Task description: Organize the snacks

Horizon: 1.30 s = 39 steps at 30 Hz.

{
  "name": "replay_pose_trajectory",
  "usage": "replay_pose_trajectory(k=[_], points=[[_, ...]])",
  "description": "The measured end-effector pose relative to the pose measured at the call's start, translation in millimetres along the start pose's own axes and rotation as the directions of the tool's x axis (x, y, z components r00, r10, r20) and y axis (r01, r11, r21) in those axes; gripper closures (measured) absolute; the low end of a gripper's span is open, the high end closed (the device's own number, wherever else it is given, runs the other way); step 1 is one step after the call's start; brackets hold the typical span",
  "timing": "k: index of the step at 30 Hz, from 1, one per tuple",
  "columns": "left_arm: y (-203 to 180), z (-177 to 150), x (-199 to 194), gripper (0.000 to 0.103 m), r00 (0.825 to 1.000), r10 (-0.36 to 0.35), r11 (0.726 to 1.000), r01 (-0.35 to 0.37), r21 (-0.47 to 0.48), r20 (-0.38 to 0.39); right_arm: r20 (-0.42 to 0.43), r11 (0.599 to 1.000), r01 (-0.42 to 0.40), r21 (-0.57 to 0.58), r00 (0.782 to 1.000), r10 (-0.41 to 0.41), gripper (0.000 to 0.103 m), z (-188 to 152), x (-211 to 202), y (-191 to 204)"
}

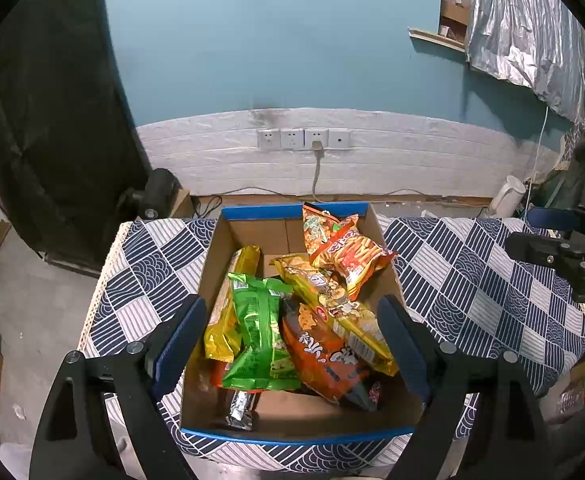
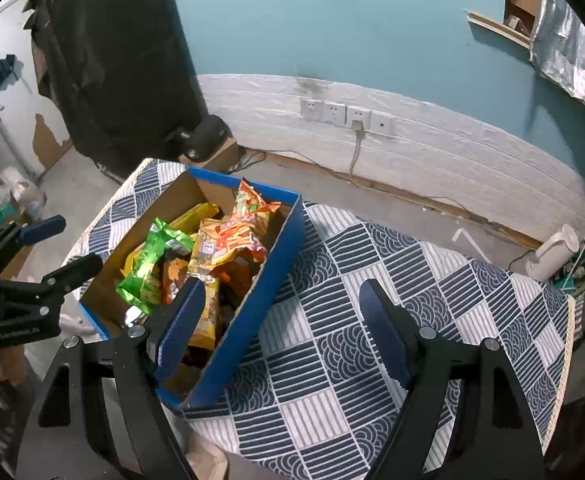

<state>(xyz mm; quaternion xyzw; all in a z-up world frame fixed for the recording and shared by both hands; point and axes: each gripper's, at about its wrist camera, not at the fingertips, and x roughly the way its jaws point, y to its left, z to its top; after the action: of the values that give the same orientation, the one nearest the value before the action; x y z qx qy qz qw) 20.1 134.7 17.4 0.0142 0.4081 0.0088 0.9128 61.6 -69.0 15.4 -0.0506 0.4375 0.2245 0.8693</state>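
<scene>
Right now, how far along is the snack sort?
Done: the snack bags, like the green bag and the red bag, lie heaped in the box; none shows on the tablecloth. In hand: nothing; left gripper and right gripper are both open. Left: perhaps only tidying the heap.

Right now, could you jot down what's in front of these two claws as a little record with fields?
surface: table with blue-and-white patterned cloth
container: open cardboard box with blue outside
contents: snack bags piled loosely, among them a green bag, an orange bag and a red-orange bag
left claw: open, above the box, holding nothing
right claw: open, over the box's right wall and the cloth, holding nothing
behind: wall sockets, one with a plug in it
</scene>
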Motion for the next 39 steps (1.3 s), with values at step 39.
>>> replay_pose_trajectory(k=[39], points=[[-5.5,0.1,1.4,0.015,1.000,-0.003,1.000,0.003,0.014,-0.020,-0.005,1.000,0.003,0.001,1.000,-0.003,0.024,-2.0,-3.2,-1.8]])
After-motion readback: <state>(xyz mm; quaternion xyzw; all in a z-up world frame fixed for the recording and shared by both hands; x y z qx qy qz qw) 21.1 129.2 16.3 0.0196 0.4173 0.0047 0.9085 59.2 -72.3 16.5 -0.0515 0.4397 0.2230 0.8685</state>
